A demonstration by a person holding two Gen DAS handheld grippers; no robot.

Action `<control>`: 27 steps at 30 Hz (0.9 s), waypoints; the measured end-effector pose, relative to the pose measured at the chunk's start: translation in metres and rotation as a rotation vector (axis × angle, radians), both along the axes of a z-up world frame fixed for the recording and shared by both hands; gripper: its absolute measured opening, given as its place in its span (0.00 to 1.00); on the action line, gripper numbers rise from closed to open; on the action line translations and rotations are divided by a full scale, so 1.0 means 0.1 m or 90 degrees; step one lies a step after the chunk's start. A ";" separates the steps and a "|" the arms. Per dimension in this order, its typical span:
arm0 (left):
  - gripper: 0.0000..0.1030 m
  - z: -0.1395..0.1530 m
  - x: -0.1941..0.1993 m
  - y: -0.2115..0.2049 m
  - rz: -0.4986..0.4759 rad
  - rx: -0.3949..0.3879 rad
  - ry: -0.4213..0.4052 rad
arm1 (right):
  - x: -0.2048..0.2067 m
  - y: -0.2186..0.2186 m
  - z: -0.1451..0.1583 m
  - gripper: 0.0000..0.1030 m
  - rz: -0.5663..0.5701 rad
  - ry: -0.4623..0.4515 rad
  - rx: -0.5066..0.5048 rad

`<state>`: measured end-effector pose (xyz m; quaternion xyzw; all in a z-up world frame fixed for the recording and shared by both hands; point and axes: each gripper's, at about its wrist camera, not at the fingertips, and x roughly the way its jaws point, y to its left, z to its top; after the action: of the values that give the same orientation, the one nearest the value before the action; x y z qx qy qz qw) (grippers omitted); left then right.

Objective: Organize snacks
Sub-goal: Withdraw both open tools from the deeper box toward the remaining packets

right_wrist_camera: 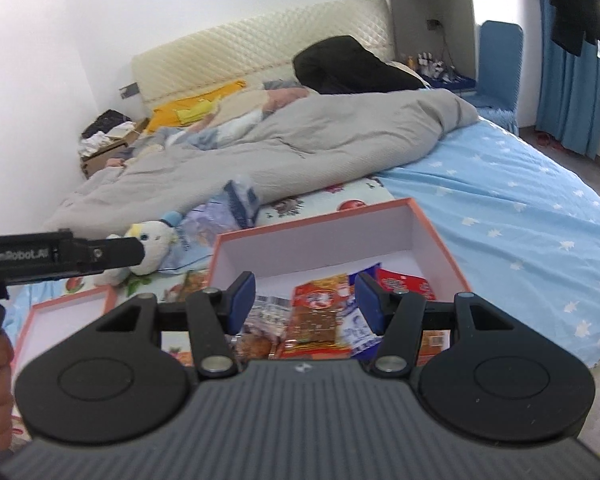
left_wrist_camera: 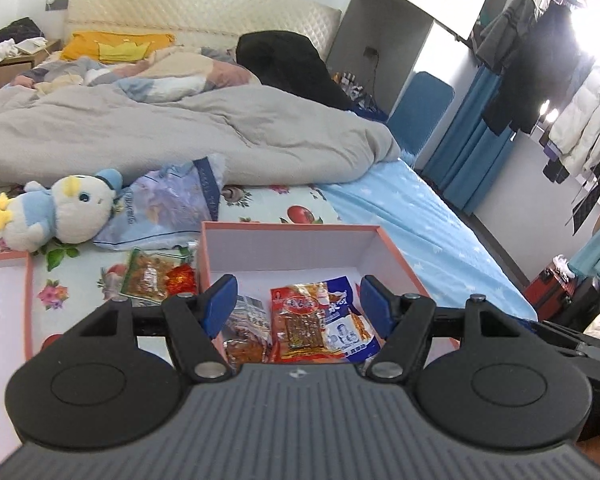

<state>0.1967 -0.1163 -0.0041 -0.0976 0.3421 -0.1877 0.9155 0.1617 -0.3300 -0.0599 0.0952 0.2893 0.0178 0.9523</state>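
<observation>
The left gripper's body [left_wrist_camera: 296, 412] hides the near wall of the orange box [left_wrist_camera: 288, 227]; packet print [left_wrist_camera: 306, 307] is unreadable; the lid [left_wrist_camera: 4, 258] is cropped left.

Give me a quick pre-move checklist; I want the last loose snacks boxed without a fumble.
1. Left gripper jaws open, nothing held: ok.
2. Right gripper jaws open, nothing held: ok.
3. Orange-rimmed box open, free floor space at the back: ok.
4. Red snack packet already lies inside the box: ok.
5. Loose snack packet lies on the bed left of the box: not ok.
6. Further packets hidden under the plush penguin: cannot tell.
</observation>
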 end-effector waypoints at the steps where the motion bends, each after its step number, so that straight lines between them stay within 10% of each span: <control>1: 0.70 0.01 -0.04 0.05 0.002 -0.001 -0.001 | -0.02 0.05 0.01 0.56 0.005 -0.004 -0.001; 27: 0.71 -0.37 -0.73 0.96 0.091 0.038 0.023 | -0.36 1.08 -0.27 0.56 0.130 -0.001 -0.021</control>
<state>0.1238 -0.0200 -0.0409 -0.0978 0.3560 -0.1102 0.9228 0.1261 -0.2217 -0.0865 0.0492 0.2969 0.1103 0.9473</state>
